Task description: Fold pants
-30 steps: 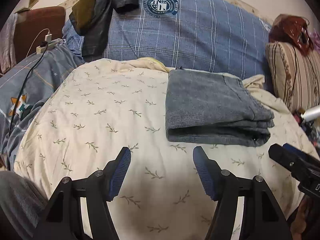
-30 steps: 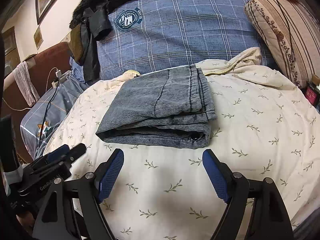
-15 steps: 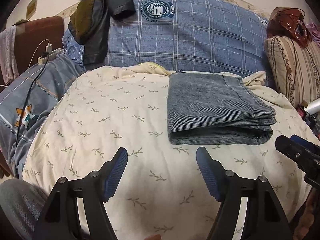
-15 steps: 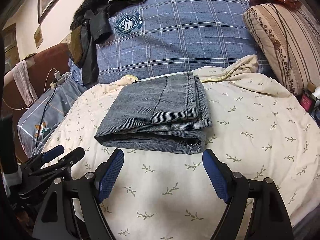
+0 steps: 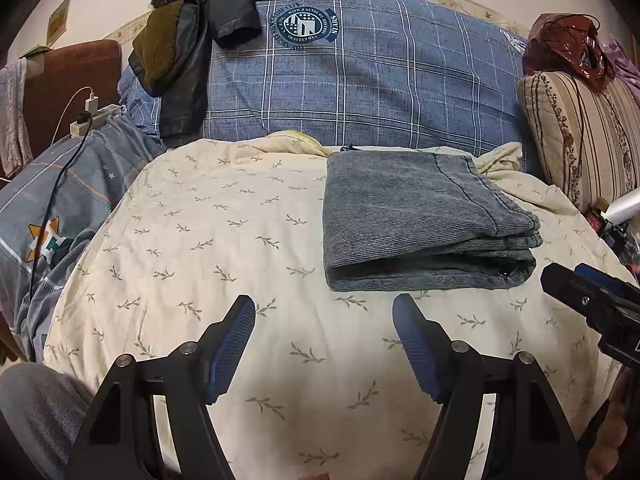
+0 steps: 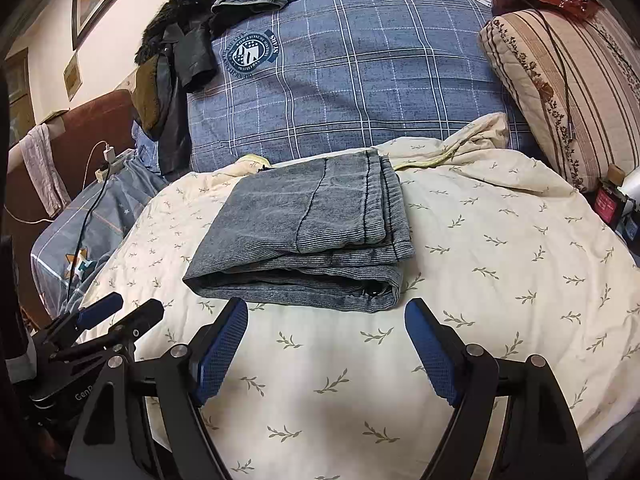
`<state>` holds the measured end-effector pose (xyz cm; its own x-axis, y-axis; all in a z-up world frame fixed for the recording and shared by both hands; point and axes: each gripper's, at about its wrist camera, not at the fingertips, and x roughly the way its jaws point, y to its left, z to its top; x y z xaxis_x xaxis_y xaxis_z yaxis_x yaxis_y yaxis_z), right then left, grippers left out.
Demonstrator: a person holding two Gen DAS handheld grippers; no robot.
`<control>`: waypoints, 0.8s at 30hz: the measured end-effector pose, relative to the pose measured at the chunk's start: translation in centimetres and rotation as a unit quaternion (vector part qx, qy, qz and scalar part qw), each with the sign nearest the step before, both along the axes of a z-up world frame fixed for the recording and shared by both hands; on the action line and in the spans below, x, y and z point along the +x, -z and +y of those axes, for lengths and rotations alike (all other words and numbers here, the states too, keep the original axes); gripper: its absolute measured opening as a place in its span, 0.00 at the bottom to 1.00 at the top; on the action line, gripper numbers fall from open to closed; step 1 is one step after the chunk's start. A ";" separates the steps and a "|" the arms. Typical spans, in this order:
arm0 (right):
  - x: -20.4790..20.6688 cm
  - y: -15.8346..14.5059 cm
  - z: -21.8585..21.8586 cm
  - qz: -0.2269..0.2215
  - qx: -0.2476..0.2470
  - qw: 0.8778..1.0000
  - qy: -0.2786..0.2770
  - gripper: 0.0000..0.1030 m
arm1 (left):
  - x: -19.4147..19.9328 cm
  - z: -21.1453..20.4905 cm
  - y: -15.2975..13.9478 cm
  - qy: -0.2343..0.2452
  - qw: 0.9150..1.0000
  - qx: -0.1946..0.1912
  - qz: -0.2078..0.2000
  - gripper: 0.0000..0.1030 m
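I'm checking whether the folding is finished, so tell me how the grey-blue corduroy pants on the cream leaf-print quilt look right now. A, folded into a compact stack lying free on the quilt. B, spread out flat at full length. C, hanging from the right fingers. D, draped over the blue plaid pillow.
A: the grey-blue corduroy pants lie in a layered stack on the cream leaf-print quilt, with neither gripper touching them.

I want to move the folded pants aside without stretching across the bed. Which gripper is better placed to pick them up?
Probably the right gripper: the folded pants lie straight ahead of its open jaws. The left gripper, also open, faces bare bedspread, with the pants off toward its right.
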<state>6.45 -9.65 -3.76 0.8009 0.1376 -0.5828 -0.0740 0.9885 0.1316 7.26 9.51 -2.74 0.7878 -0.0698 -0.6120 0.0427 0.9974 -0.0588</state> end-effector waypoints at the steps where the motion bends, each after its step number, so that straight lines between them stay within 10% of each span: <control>1: 0.0 0.0 0.0 -0.001 -0.001 1.000 0.001 0.80 | 0.0 0.0 0.0 0.000 1.000 0.000 -0.001 0.69; 24: 0.1 -0.1 -0.4 -0.003 -0.002 1.000 0.004 0.80 | -0.2 -0.4 -0.1 -0.002 1.000 0.009 -0.008 0.71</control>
<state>6.58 -10.04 -3.65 0.8048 0.1296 -0.5792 -0.0677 0.9895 0.1274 7.02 9.11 -2.66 0.7972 -0.0551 -0.6011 0.0392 0.9984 -0.0396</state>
